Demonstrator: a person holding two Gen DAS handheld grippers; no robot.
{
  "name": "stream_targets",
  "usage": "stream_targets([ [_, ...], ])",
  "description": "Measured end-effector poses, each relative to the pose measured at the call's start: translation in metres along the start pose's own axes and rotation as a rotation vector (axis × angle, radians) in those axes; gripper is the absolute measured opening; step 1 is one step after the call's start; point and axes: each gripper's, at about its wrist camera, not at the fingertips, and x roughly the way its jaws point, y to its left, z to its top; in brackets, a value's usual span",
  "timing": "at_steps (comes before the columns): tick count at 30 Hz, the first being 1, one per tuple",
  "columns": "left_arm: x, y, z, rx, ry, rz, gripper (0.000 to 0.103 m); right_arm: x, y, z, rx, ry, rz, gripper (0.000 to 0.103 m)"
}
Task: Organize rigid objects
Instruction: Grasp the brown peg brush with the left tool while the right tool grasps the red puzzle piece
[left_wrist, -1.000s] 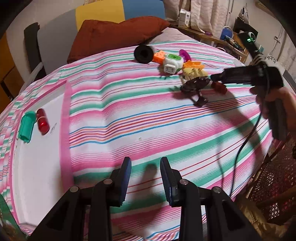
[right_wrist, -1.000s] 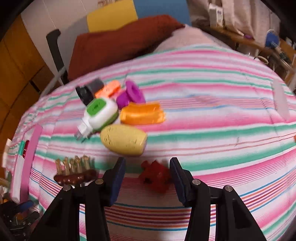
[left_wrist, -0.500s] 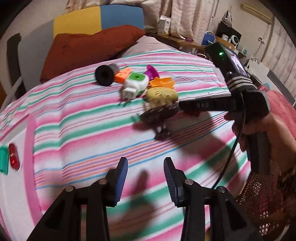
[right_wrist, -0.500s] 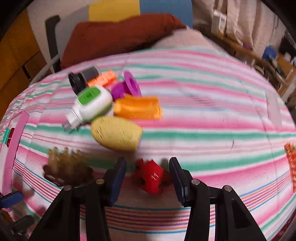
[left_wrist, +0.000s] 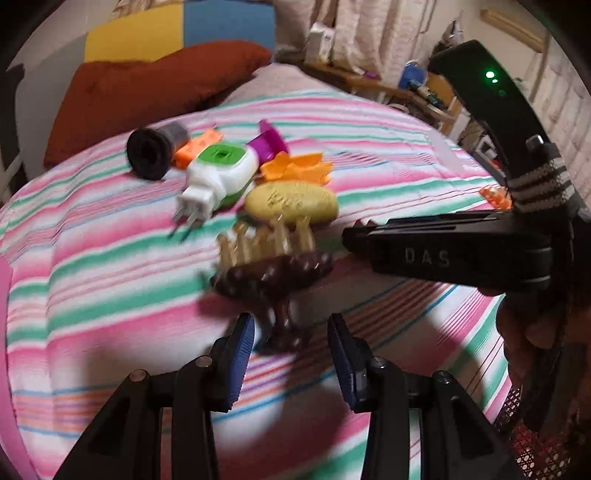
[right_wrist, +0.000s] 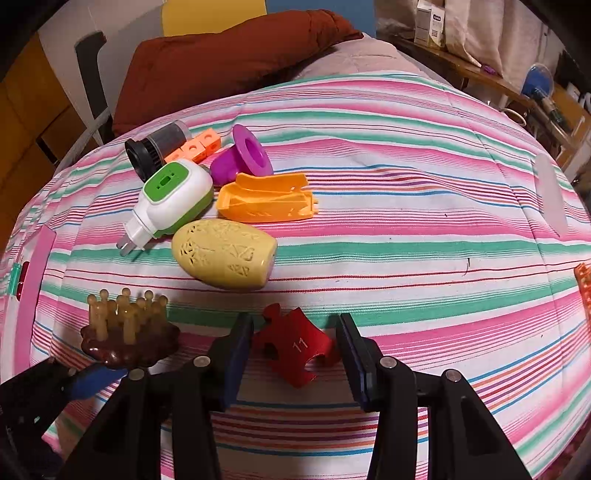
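A brown scalp brush with amber pegs (left_wrist: 273, 266) stands on the striped cloth; its stem sits between the open pads of my left gripper (left_wrist: 291, 347). It also shows in the right wrist view (right_wrist: 127, 332). My right gripper (right_wrist: 295, 345) is open around a red piece marked 11 (right_wrist: 297, 345), pads close on both sides. The right gripper shows in the left wrist view (left_wrist: 443, 254). Behind lie a yellow egg-shaped case (right_wrist: 223, 253), a white and green plug-in device (right_wrist: 173, 197), an orange tray piece (right_wrist: 267, 203), a purple funnel (right_wrist: 243, 155), orange cubes (right_wrist: 195, 146) and a black cylinder (right_wrist: 153, 149).
A rust-red pillow (right_wrist: 221, 62) lies at the back of the bed. A pink-bordered white area at the left edge (right_wrist: 35, 277) holds a green and a red item. An orange item (right_wrist: 583, 288) lies at the right edge. A cluttered shelf (right_wrist: 517, 85) stands at the back right.
My left gripper has moved forward and right across the cloth, up to the brown brush, and now straddles its stem. The right gripper has stayed around the red piece.
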Motion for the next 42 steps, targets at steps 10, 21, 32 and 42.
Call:
stream_targets([
  [10,-0.039,0.021,0.009,0.011,-0.060,0.014,0.023,-0.006,-0.005,0.003,0.034,-0.010,0.017,0.047],
  [21,-0.024,0.027,0.036,0.012,-0.078,0.055,0.023,-0.005,-0.005,0.002,0.039,-0.005,0.021,0.047],
  [32,-0.019,0.039,0.043,0.018,-0.099,0.073,0.024,-0.007,-0.008,0.002,0.054,-0.006,0.027,0.047],
  [42,-0.026,0.036,0.032,0.035,-0.112,0.083,0.024,-0.005,-0.003,0.000,0.041,0.003,0.027,0.047],
])
